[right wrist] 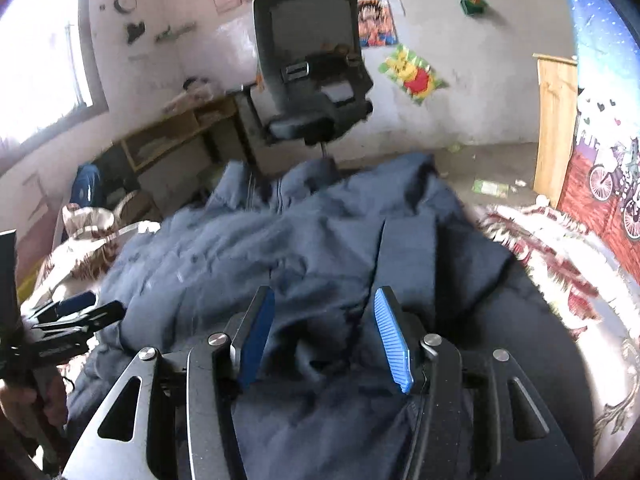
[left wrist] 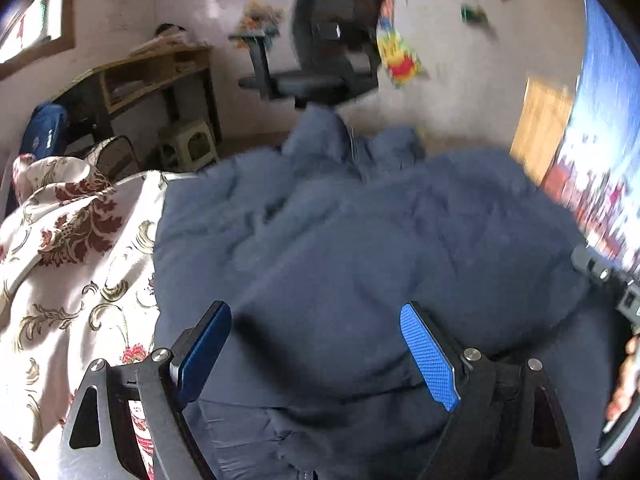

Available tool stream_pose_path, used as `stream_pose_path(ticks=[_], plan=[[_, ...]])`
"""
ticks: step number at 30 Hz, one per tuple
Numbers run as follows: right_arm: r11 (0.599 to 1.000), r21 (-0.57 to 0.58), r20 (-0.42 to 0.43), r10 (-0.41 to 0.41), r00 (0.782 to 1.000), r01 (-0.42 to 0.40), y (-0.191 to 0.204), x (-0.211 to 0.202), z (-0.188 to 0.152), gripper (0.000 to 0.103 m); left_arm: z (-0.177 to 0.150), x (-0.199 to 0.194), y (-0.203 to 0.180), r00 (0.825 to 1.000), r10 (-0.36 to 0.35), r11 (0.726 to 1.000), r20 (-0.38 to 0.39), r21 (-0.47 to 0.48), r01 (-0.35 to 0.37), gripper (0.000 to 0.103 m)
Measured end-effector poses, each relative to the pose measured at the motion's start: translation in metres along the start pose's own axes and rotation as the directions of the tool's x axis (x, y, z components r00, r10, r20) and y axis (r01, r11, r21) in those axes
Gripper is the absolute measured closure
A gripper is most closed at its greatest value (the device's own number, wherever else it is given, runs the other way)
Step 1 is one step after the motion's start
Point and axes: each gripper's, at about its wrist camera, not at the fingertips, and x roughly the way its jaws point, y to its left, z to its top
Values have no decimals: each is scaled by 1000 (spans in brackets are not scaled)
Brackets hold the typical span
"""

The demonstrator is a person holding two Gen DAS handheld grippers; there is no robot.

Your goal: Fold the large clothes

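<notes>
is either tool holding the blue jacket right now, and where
Neither. The left tool hangs wide open above the navy jacket, and the right tool is open too, its pads clear of the fabric bunched between them.

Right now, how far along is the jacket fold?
Done: the navy jacket lies on the floral bedspread with a sleeve across its front. In hand: nothing; left gripper and right gripper hover over it, jaws open. Left: flatten and finish folding; it's still rumpled.

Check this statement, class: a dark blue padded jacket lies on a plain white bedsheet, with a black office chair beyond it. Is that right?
Not quite. The bedsheet is not plain: the left wrist view shows a red and gold floral pattern on it. The dark blue jacket and black office chair are as stated.
</notes>
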Motion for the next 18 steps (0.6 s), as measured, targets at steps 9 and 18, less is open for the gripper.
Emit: stream_pose_path(ticks=[9, 18], plan=[[999, -2, -74, -32, 997, 32, -6, 28, -18, 56, -9, 21, -4, 997, 39, 999, -63, -3, -39, 3], [999, -12, -69, -48, 996, 47, -5, 28, -21, 56, -16, 23, -8, 996, 72, 997, -54, 11, -71, 0]])
